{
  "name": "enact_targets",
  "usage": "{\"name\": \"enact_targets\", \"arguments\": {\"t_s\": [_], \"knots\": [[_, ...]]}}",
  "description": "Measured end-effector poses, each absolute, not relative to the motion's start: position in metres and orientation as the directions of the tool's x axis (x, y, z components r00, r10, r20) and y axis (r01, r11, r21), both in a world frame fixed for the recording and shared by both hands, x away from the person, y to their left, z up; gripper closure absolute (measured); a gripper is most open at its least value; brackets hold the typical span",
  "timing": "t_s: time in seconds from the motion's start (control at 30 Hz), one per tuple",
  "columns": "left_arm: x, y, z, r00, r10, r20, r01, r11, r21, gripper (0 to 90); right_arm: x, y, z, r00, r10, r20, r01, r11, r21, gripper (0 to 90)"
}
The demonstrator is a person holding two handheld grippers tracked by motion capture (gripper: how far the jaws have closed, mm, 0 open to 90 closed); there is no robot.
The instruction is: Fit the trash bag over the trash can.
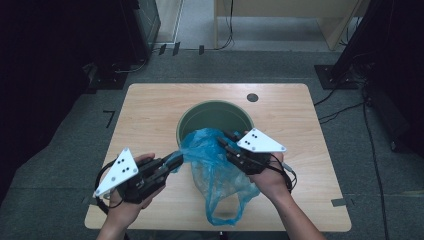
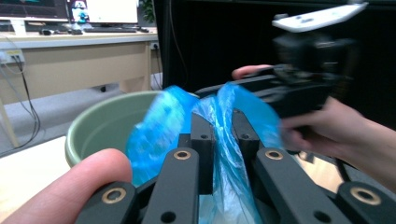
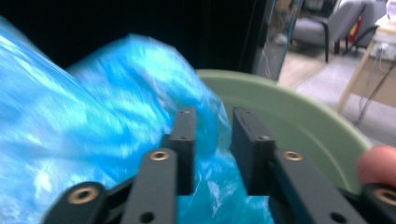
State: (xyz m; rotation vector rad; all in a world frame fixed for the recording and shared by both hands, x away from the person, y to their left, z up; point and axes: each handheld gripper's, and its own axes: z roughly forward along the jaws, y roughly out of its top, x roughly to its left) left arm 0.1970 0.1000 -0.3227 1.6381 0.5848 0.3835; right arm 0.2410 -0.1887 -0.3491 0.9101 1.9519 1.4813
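On a wooden table (image 1: 150,115), left gripper (image 1: 172,161) and right gripper (image 1: 228,142) each pinch a thin, floppy, probably slippery blue bag (image 1: 215,170) beside a green bucket (image 1: 192,117); its rim looks best to grip.

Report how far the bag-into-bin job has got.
Done: both grippers grip the blue bag, the left gripper at its left edge, the right gripper at its top right, beside the green bin. In hand: spreading its mouth. Left: most of the bag lies on the table, not yet lining the bin.
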Motion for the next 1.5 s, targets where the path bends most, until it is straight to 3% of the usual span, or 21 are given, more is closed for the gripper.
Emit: {"name": "enact_targets", "arguments": {"t_s": [0.2,0.23,0.27,0.3,0.43,0.53,0.57,0.6,0.63,0.73,0.83,1.0,1.17,1.23,1.3,1.37,1.4,1.5], "knots": [[0.226,0.075,-0.310,0.796,0.601,-0.071,0.164,-0.102,0.981,84.7,0.221,-0.205,-0.334,-0.682,0.731,0.033,0.093,0.041,0.995,59.2],[0.230,0.071,-0.309,0.793,0.605,-0.068,0.164,-0.105,0.981,84.9,0.212,-0.206,-0.330,-0.706,0.707,0.038,0.063,0.009,0.998,52.6],[0.233,0.066,-0.307,0.791,0.608,-0.064,0.164,-0.109,0.980,84.9,0.212,-0.206,-0.330,-0.706,0.707,0.038,0.063,0.009,0.998,52.6],[0.235,0.062,-0.305,0.792,0.608,-0.064,0.163,-0.109,0.981,85.2,0.203,-0.204,-0.327,-0.701,0.713,0.025,0.030,-0.006,1.000,38.5],[0.242,0.049,-0.296,0.794,0.605,-0.061,0.151,-0.100,0.983,85.8,0.202,-0.197,-0.329,-0.670,0.742,-0.009,0.031,0.041,0.999,31.2],[0.247,0.042,-0.287,0.803,0.595,-0.041,0.118,-0.091,0.989,85.4,0.212,-0.190,-0.339,-0.590,0.807,-0.028,0.074,0.089,0.993,66.4],[0.247,0.042,-0.287,0.803,0.595,-0.041,0.118,-0.091,0.989,83.7,0.212,-0.190,-0.339,-0.590,0.807,-0.028,0.074,0.089,0.993,66.4],[0.246,0.040,-0.287,0.797,0.603,-0.036,0.110,-0.087,0.990,83.7,0.214,-0.190,-0.339,-0.577,0.817,-0.020,0.076,0.078,0.994,74.7],[0.245,0.039,-0.287,0.789,0.615,-0.022,0.094,-0.085,0.992,71.9,0.221,-0.191,-0.336,-0.548,0.836,0.017,0.103,0.048,0.994,86.3],[0.241,0.040,-0.289,0.773,0.634,-0.003,0.060,-0.068,0.996,53.8,0.234,-0.194,-0.331,-0.492,0.868,0.059,0.111,-0.005,0.994,90.0],[0.239,0.049,-0.294,0.758,0.651,-0.030,0.062,-0.026,0.998,44.0,0.243,-0.199,-0.328,-0.449,0.886,0.114,0.125,-0.065,0.990,90.0],[0.234,0.068,-0.311,0.710,0.694,-0.121,0.121,0.049,0.991,41.8,0.246,-0.207,-0.325,-0.431,0.887,0.165,0.118,-0.125,0.985,90.0],[0.239,0.066,-0.333,0.688,0.690,-0.225,0.268,0.047,0.962,39.0,0.243,-0.211,-0.321,-0.442,0.879,0.180,0.091,-0.155,0.984,90.0],[0.243,0.056,-0.337,0.703,0.640,-0.309,0.350,0.067,0.934,30.6,0.241,-0.211,-0.320,-0.449,0.874,0.187,0.086,-0.167,0.982,90.0],[0.244,0.053,-0.336,0.717,0.610,-0.337,0.370,0.076,0.926,24.9,0.239,-0.209,-0.319,-0.460,0.867,0.193,0.091,-0.170,0.981,90.0],[0.244,0.045,-0.333,0.712,0.595,-0.373,0.393,0.101,0.914,27.7,0.238,-0.209,-0.319,-0.474,0.859,0.195,0.092,-0.172,0.981,90.0],[0.246,0.038,-0.331,0.688,0.636,-0.351,0.396,0.077,0.915,36.2,0.235,-0.207,-0.319,-0.512,0.834,0.208,0.097,-0.184,0.978,90.0],[0.250,0.042,-0.332,0.684,0.631,-0.367,0.418,0.073,0.905,75.4,0.230,-0.211,-0.317,-0.514,0.835,0.195,0.082,-0.178,0.981,90.0]]}}
